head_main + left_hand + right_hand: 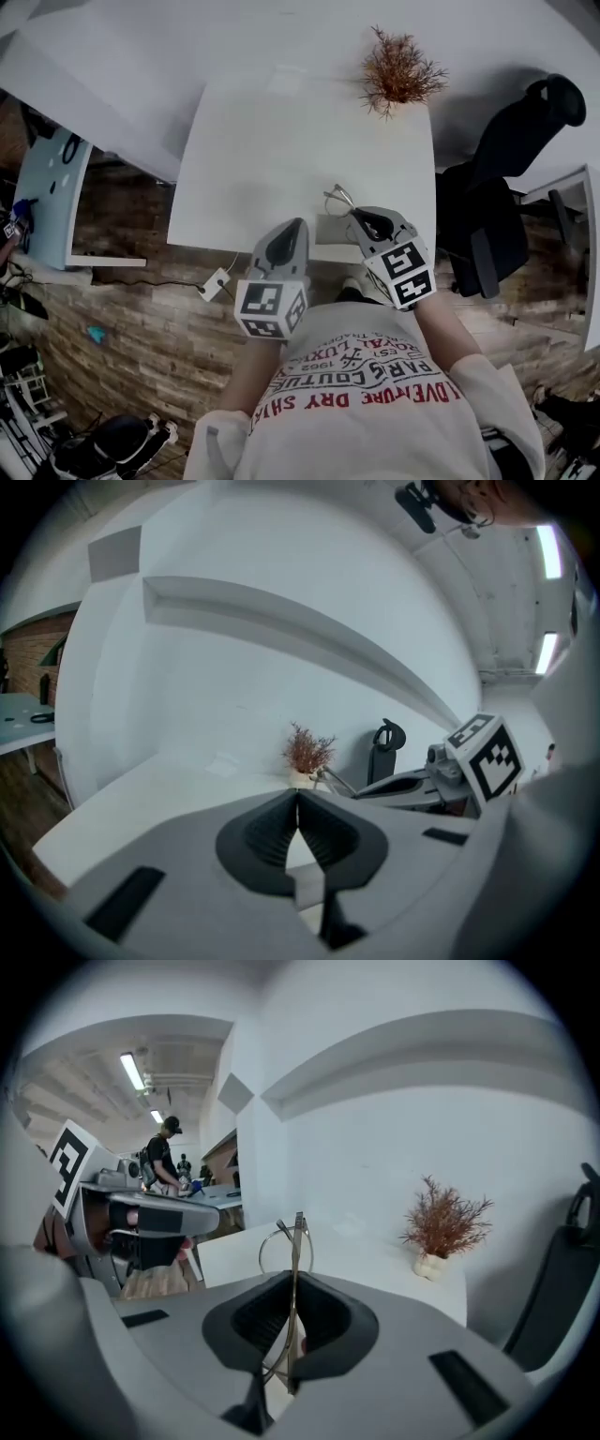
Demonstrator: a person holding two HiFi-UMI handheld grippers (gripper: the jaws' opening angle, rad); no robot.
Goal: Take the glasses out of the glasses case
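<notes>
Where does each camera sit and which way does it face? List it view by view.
Head view: on the person's head, facing steeply down at the white table; shows the printed shirt, left claw, right claw.
Left gripper view: behind the left claw, facing along its shut, empty jaws across the table; the right claw shows at right.
Right gripper view: behind the right claw, facing along its jaws, shut on the glasses.
Shared: both gripper views show the dried plant.
</notes>
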